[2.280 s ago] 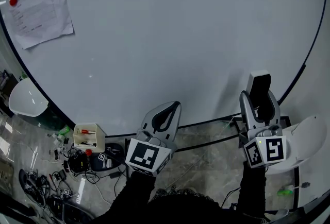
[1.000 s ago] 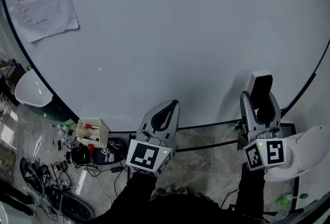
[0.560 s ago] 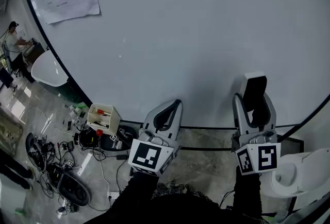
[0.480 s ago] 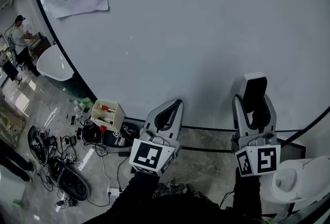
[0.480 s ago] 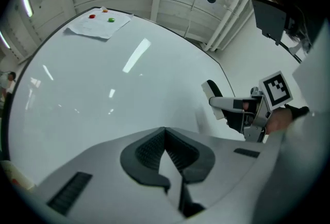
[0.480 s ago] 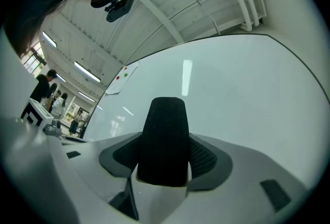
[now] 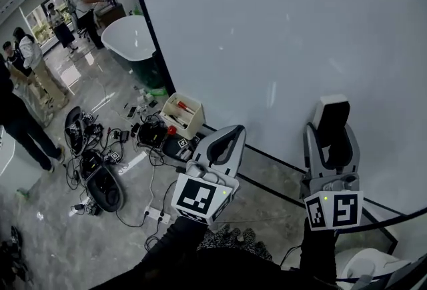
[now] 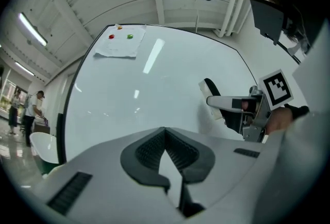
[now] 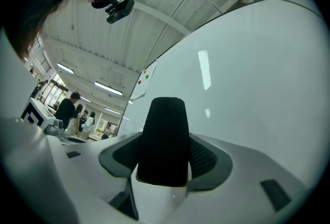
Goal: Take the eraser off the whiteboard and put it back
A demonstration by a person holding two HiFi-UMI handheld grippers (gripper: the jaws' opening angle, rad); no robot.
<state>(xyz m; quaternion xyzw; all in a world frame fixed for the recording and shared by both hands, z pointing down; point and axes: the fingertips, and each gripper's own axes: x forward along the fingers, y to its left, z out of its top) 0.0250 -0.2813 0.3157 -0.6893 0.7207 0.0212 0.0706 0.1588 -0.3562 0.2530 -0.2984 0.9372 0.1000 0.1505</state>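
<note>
Our right tongs squeeze the eraser. It stands up long-ways between the jaws, with its top end near the whiteboard right in front. Our left tongs are closed tight on nothing and sit further away. The whiteboard ahead is bare, and its black edge is just below.

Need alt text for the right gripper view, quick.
The right hand-held gripper clamps a white-bodied black-felt eraser between its jaws. Behind it spreads the large white whiteboard; a few people stand far off at left.
</note>
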